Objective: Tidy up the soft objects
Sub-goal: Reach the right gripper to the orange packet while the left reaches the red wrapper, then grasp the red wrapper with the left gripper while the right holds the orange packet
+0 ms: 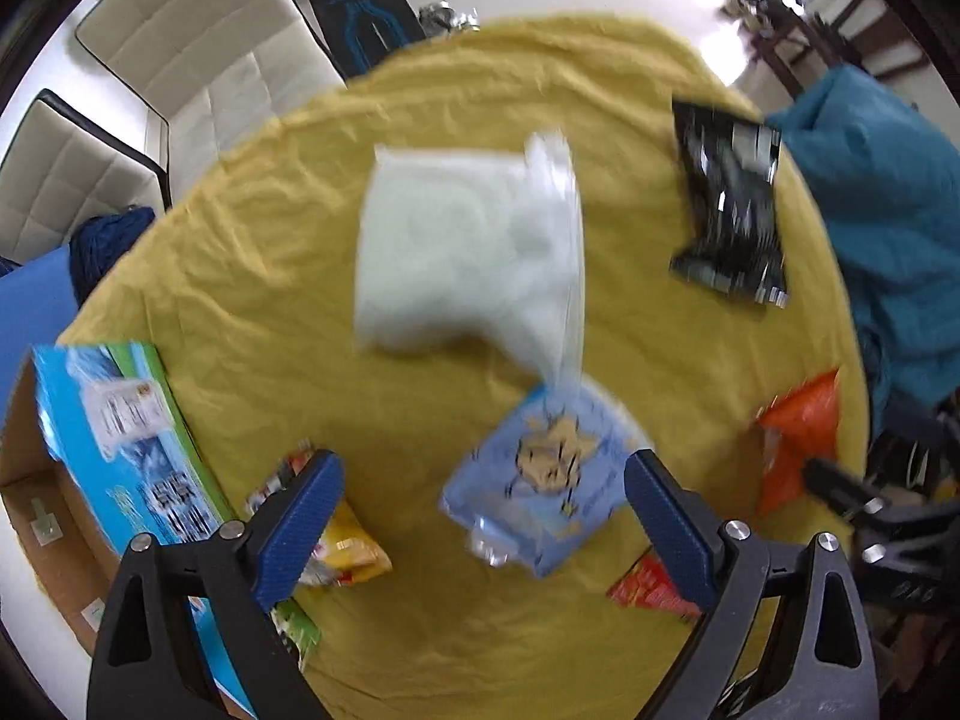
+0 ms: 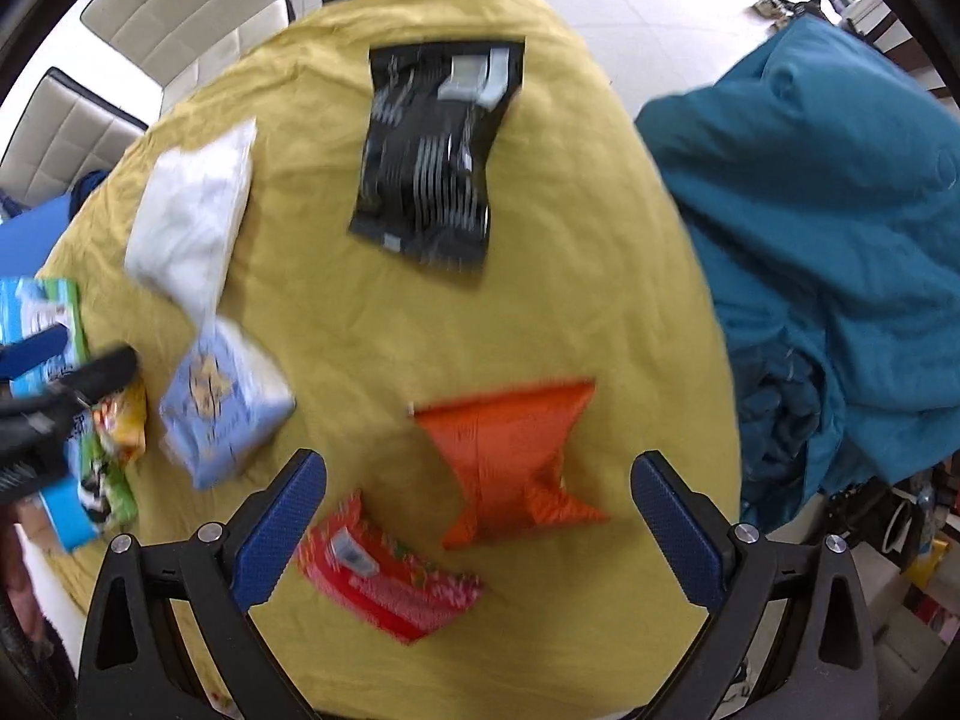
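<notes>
Beside the white pillow-like pack (image 1: 462,246) on the yellow cloth (image 1: 252,276) lies the light-blue tissue pack (image 1: 546,474), framed by the left gripper (image 1: 483,516), jaws spread and empty; likely light, squashy, best pinched across its middle; right gripper (image 2: 477,513) likewise spread

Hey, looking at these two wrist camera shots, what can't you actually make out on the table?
- Print on the light blue packet: motion blur in both views.
- Contents of the white bag: blurred and opaque.
- Yellow snack packet: partly hidden behind the left gripper finger in the left view.
- Red packet: mostly covered by the other finger there; clearer in the right view.
- Cardboard box: interior cut off by the frame edge.
</notes>
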`<state>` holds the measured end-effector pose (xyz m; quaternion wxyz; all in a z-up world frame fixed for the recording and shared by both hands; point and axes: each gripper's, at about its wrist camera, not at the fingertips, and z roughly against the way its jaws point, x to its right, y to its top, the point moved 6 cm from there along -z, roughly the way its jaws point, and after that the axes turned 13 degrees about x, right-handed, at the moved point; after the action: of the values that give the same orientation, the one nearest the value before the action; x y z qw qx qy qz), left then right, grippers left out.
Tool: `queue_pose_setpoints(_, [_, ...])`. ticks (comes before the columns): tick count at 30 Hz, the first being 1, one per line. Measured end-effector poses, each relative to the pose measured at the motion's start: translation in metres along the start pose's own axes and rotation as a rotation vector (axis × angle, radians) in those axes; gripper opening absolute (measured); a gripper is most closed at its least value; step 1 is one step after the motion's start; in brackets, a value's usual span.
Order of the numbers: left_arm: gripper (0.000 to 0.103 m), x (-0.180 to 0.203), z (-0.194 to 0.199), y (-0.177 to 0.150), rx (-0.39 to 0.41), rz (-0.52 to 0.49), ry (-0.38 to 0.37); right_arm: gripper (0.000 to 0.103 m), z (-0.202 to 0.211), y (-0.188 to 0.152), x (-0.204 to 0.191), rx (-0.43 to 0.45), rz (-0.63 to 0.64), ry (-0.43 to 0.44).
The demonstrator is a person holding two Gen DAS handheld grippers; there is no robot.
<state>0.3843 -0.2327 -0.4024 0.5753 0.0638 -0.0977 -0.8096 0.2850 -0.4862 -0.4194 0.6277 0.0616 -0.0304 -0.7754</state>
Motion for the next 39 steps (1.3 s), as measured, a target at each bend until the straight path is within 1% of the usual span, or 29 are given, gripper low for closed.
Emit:
queue_pose_setpoints(1, [0.095, 0.001, -0.005, -0.009, -0.019, -0.013, 0.001, 0.103, -0.001, -0.005, 0.002, -0.004, 0.009, -0.009])
queue_pose_setpoints(3, [0.095, -0.002, -0.013, -0.03, -0.053, -0.024, 0.027, 0.103, -0.006, -0.013, 0.009, -0.013, 0.026, -0.062])
queue_pose_setpoints(4, [0.095, -0.005, -0.014, -0.039, -0.058, -0.024, 0.049, 0.103, -0.007, -0.016, 0.011, -0.022, 0.026, -0.063])
queue_pose_setpoints(5, [0.095, -0.008, -0.014, -0.047, -0.061, -0.016, 0.063, 0.103, -0.01, -0.021, 0.012, -0.031, 0.018, -0.045])
queue_pose_setpoints(6, [0.095, -0.009, -0.012, -0.059, -0.073, 0.015, 0.057, 0.103, -0.012, -0.025, 0.012, -0.039, 0.012, -0.034])
queue_pose_setpoints(7, [0.095, -0.008, -0.011, -0.071, -0.09, 0.056, 0.027, 0.103, -0.015, -0.028, 0.013, -0.044, 0.012, -0.032])
queue_pose_setpoints(8, [0.095, -0.005, -0.009, -0.086, -0.11, 0.113, -0.016, 0.101, -0.018, -0.031, 0.014, -0.045, 0.022, -0.035])
queue_pose_setpoints(9, [0.095, -0.002, -0.009, -0.096, -0.121, 0.146, -0.04, 0.098, -0.023, -0.032, 0.014, -0.042, 0.038, -0.039])
queue_pose_setpoints(10, [0.095, 0.002, -0.009, -0.105, -0.136, 0.175, -0.062, 0.09, -0.029, -0.034, 0.013, -0.047, 0.055, -0.05])
queue_pose_setpoints(11, [0.095, 0.009, -0.011, -0.116, -0.158, 0.212, -0.087, 0.078, -0.035, -0.035, 0.013, -0.06, 0.069, -0.063])
queue_pose_setpoints(12, [0.095, 0.014, -0.014, -0.123, -0.176, 0.242, -0.107, 0.07, -0.041, -0.037, 0.013, -0.075, 0.077, -0.066])
queue_pose_setpoints(13, [0.095, 0.02, -0.017, -0.13, -0.197, 0.274, -0.127, 0.057, -0.046, -0.039, 0.014, -0.089, 0.082, -0.061])
queue_pose_setpoints(14, [0.095, 0.027, -0.021, -0.135, -0.22, 0.302, -0.15, 0.053, -0.051, -0.042, 0.017, -0.108, 0.075, -0.056])
queue_pose_setpoints(15, [0.095, 0.037, -0.025, -0.142, -0.247, 0.335, -0.192, 0.05, -0.051, -0.044, 0.02, -0.117, 0.061, -0.048])
queue_pose_setpoints(16, [0.095, 0.044, -0.029, -0.145, -0.266, 0.358, -0.211, 0.045, -0.051, -0.046, 0.024, -0.12, 0.051, -0.041])
queue_pose_setpoints(19, [0.095, 0.063, -0.038, -0.149, -0.306, 0.427, -0.271, 0.045, -0.039, -0.052, 0.047, -0.114, 0.036, -0.085])
queue_pose_setpoints(21, [0.095, 0.073, -0.045, -0.148, -0.318, 0.458, -0.291, 0.045, -0.036, -0.059, 0.061, -0.126, 0.015, -0.089])
queue_pose_setpoints(22, [0.095, 0.079, -0.048, -0.148, -0.32, 0.464, -0.292, 0.045, -0.035, -0.062, 0.068, -0.132, 0.006, -0.086])
queue_pose_setpoints(24, [0.095, 0.087, -0.059, -0.147, -0.328, 0.466, -0.27, 0.045, -0.035, -0.069, 0.082, -0.14, -0.015, -0.098])
queue_pose_setpoints(26, [0.078, 0.091, -0.07, -0.142, -0.345, 0.474, -0.241, 0.045, -0.036, -0.074, 0.093, -0.144, -0.039, -0.098])
queue_pose_setpoints(27, [0.064, 0.092, -0.076, -0.141, -0.342, 0.472, -0.215, 0.045, -0.036, -0.075, 0.096, -0.145, -0.05, -0.092])
queue_pose_setpoints(29, [0.06, 0.095, -0.085, -0.142, -0.339, 0.436, -0.17, 0.045, -0.035, -0.078, 0.099, -0.145, -0.056, -0.089])
queue_pose_setpoints(30, [0.055, 0.095, -0.086, -0.141, -0.334, 0.419, -0.16, 0.045, -0.035, -0.079, 0.099, -0.146, -0.055, -0.089])
queue_pose_setpoints(31, [0.052, 0.095, -0.085, -0.142, -0.319, 0.4, -0.161, 0.045, -0.035, -0.081, 0.099, -0.147, -0.055, -0.087])
queue_pose_setpoints(33, [0.048, 0.096, -0.079, -0.144, -0.294, 0.313, -0.152, 0.045, -0.037, -0.085, 0.097, -0.155, -0.067, -0.067])
queue_pose_setpoints(35, [0.046, 0.092, -0.071, -0.149, -0.267, 0.203, -0.115, 0.045, -0.038, -0.091, 0.089, -0.174, -0.087, -0.022])
queue_pose_setpoints(36, [0.046, 0.086, -0.066, -0.15, -0.246, 0.142, -0.077, 0.045, -0.039, -0.093, 0.085, -0.179, -0.087, -0.01])
queue_pose_setpoints(37, [0.046, 0.082, -0.062, -0.151, -0.225, 0.093, -0.046, 0.045, -0.041, -0.095, 0.082, -0.18, -0.08, -0.01])
queue_pose_setpoints(39, [0.049, 0.068, -0.063, -0.154, -0.21, 0.049, -0.005, 0.045, -0.047, -0.099, 0.076, -0.176, -0.063, -0.038])
